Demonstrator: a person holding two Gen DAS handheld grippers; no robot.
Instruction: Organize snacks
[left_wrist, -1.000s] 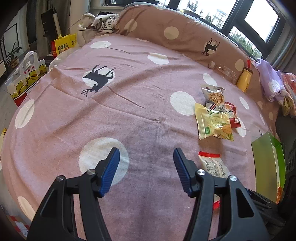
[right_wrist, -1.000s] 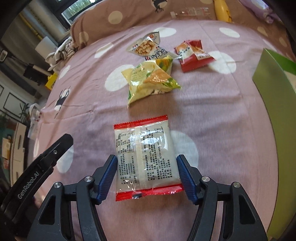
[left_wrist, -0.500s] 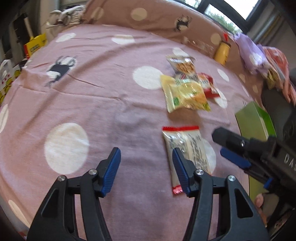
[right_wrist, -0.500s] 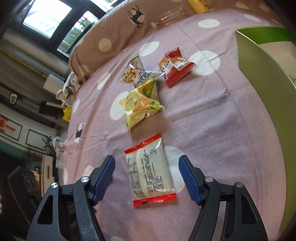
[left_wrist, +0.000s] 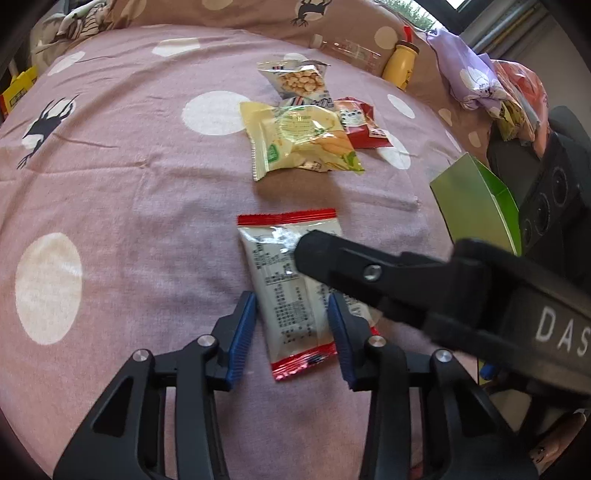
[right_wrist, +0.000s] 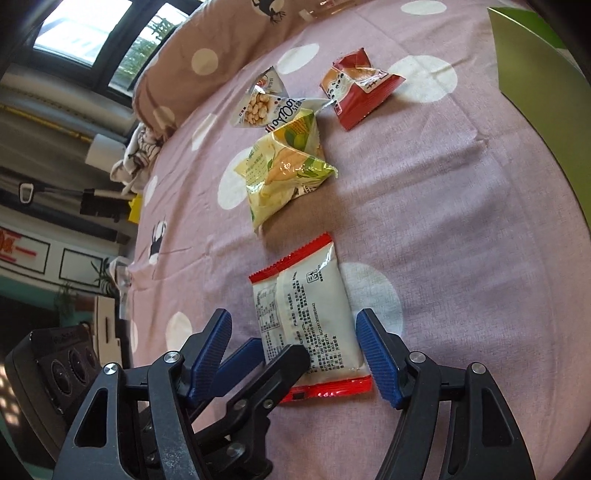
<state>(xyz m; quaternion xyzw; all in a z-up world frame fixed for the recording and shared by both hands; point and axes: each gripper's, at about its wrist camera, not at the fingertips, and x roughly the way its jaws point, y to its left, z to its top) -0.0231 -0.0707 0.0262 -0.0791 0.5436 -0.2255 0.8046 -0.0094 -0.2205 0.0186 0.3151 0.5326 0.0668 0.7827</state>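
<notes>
A white snack packet (left_wrist: 291, 295) with red ends lies flat on the pink dotted bedsheet (left_wrist: 129, 184). My left gripper (left_wrist: 291, 321) straddles its near half. Its jaws are closing, and the blue pads sit right at the packet's long edges without crumpling it. The right gripper's black finger (left_wrist: 332, 254) crosses above the packet from the right. In the right wrist view my right gripper (right_wrist: 295, 354) stands open, wider than the same packet (right_wrist: 310, 314), with the left gripper's fingers (right_wrist: 288, 363) poking in over the packet's lower left corner.
Further up the bed lie a yellow-green snack bag (left_wrist: 299, 142), a peanut bag (left_wrist: 299, 81) and a red bag (left_wrist: 360, 123). An open green box (left_wrist: 476, 199) stands at the right edge. A yellow bottle (left_wrist: 400, 64) and a clear bottle (left_wrist: 351, 53) rest against the pillow.
My left gripper has swung right onto the white packet and its jaws have narrowed around it. The right gripper opened wider and rolled, staying over the packet's near end.
</notes>
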